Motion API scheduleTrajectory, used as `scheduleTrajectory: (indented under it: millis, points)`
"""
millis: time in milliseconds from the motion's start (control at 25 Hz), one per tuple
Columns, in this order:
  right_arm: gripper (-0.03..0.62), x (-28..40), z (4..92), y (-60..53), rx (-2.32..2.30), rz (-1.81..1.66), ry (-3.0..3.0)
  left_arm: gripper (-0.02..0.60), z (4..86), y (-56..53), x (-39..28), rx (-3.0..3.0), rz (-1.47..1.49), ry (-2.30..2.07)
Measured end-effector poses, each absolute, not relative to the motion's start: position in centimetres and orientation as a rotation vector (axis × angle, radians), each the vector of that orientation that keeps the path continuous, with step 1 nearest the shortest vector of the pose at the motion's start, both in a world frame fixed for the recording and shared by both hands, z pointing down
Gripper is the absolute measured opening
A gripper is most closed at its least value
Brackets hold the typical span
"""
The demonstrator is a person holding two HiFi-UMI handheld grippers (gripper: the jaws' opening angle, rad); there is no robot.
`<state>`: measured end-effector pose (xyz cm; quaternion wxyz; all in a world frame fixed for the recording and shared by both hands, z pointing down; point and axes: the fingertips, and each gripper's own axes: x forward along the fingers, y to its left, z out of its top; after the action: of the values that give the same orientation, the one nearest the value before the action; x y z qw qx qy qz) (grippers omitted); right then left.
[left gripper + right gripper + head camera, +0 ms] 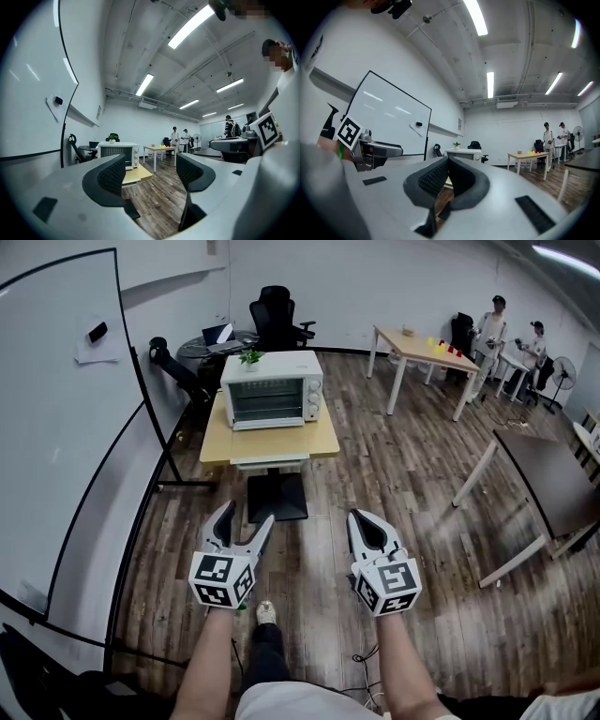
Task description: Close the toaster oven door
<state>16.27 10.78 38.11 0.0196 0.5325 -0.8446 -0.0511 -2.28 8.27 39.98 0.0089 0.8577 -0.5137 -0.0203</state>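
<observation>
A white toaster oven point(272, 390) stands on a small wooden table point(225, 442) ahead of me, and its glass door looks upright against the front. Both grippers are held level over the floor, well short of the table. My left gripper point(247, 517) is open, with nothing between its jaws. My right gripper point(359, 515) is shut and empty. The oven point(118, 155) shows far off past the left jaw in the left gripper view point(150, 171). In the right gripper view it point(464, 155) appears just above the closed pads point(447, 171).
A small potted plant point(250, 357) sits on the oven. A big whiteboard point(66, 427) on a black stand runs along the left. A black office chair point(277, 315), a light table point(422, 352), a dark table point(553, 484) and two people point(492, 329) are further off.
</observation>
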Motion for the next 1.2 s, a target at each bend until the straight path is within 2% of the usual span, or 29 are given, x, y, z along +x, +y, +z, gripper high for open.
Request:
scheduleTrajectory:
  millis: [840,1200]
  points:
    - [0.001,11.2,39.2,-18.8,1.776,-0.115,-2.478,0.312,41.3,-22.7,-6.7,2.765,-0.065,-1.439]
    - [0.001,9.5,39.5,-25.9,1.806,-0.096,-2.416,0.311,41.7,-30.0,-8.0,2.769,-0.068,-1.385]
